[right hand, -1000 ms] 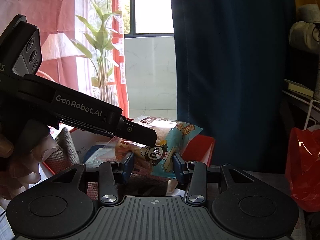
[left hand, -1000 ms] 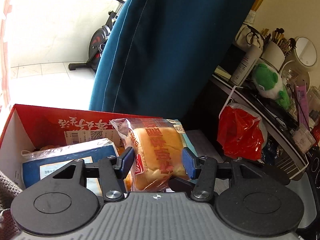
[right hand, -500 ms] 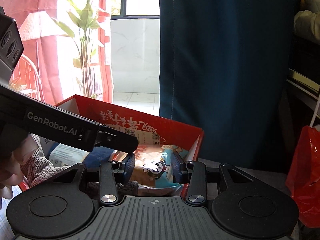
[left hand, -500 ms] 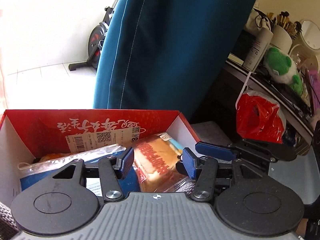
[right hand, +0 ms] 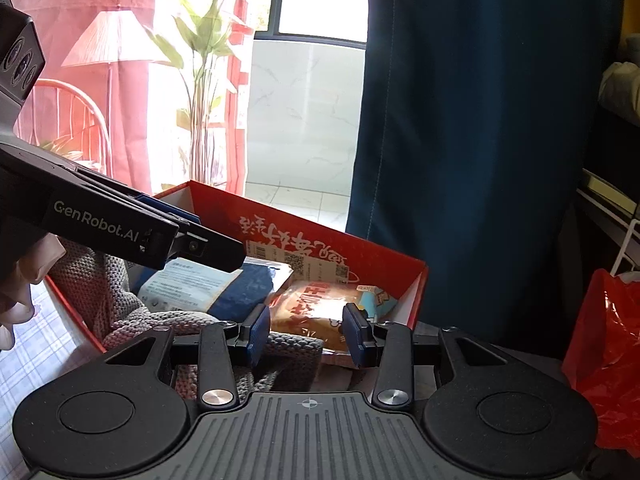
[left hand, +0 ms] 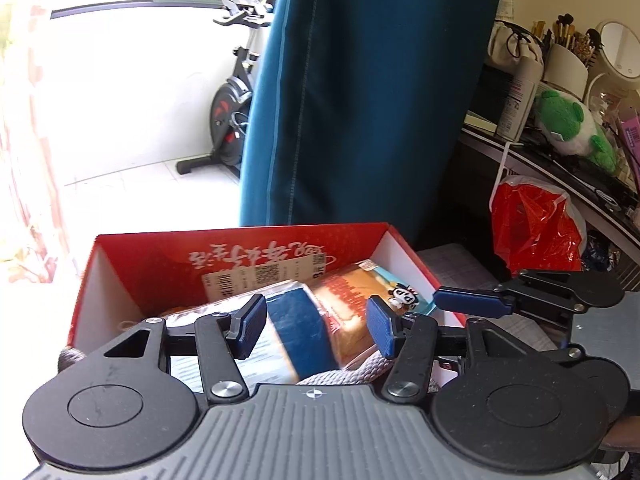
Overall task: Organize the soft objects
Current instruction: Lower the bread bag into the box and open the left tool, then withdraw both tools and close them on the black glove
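the left gripper [left hand: 316,322] hangs over the near edge of the red box [left hand: 240,246], its jaws parted with nothing between the pads. in the box, from left to right, lie a grey knitted cloth [right hand: 92,288], a blue packet with a white label [right hand: 208,286] and the bread bag [right hand: 320,300], which rests against the right wall. the right gripper [right hand: 306,334] sits just before the box, jaws apart around the near end of the bread bag, pads not pressing it. a red plastic bag [right hand: 612,344] hangs to the right.
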The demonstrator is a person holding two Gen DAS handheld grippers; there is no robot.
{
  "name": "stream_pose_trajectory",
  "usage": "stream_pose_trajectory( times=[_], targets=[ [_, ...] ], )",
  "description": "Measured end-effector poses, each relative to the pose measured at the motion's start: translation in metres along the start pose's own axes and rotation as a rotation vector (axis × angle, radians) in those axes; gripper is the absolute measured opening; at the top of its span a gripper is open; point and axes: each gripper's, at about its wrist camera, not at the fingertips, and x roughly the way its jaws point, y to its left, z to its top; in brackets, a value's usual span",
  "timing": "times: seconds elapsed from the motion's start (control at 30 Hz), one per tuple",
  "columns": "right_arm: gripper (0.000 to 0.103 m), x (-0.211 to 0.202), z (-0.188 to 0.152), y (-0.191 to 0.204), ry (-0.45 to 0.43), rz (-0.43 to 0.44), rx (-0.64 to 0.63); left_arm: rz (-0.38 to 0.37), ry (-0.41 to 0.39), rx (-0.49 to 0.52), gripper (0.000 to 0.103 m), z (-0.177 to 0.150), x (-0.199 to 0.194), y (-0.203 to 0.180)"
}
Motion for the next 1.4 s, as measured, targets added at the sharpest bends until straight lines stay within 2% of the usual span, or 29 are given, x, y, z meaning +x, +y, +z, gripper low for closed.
stream_pose_trajectory(
  times=[0.37, 0.63, 0.83, 0.97, 1.23, 1.4],
  targets=[
    [0.039, -0.033, -0.008, 0.027, -0.021, 0.013, 0.026, 0.122, -0.026, 0.029, 0.065, -0.019, -0.058, 0.002],
    [0.039, -0.063, -0.026, 0.05, -0.041, 0.062, 0.02, 0.168, -0.011, 0.015, 0.065, -0.06, -0.093, 0.001],
    [0.04, -0.08, -0.047, 0.061, -0.047, 0.092, 0.014, 0.157, 0.027, -0.01, 0.065, -0.092, -0.101, 0.0],
    [0.04, -0.086, -0.066, 0.06, -0.056, 0.087, 0.04, 0.132, 0.061, 0.011, 0.065, -0.114, -0.098, -0.006],
    [0.04, -0.082, -0.118, 0.056, 0.008, 0.071, 0.062, 0.093, 0.135, 0.045, 0.065, -0.156, -0.079, -0.017],
    [0.04, -0.073, -0.138, 0.044, 0.041, 0.033, 0.101, 0.074, 0.163, 0.025, 0.065, -0.169, -0.066, -0.017]
  ],
)
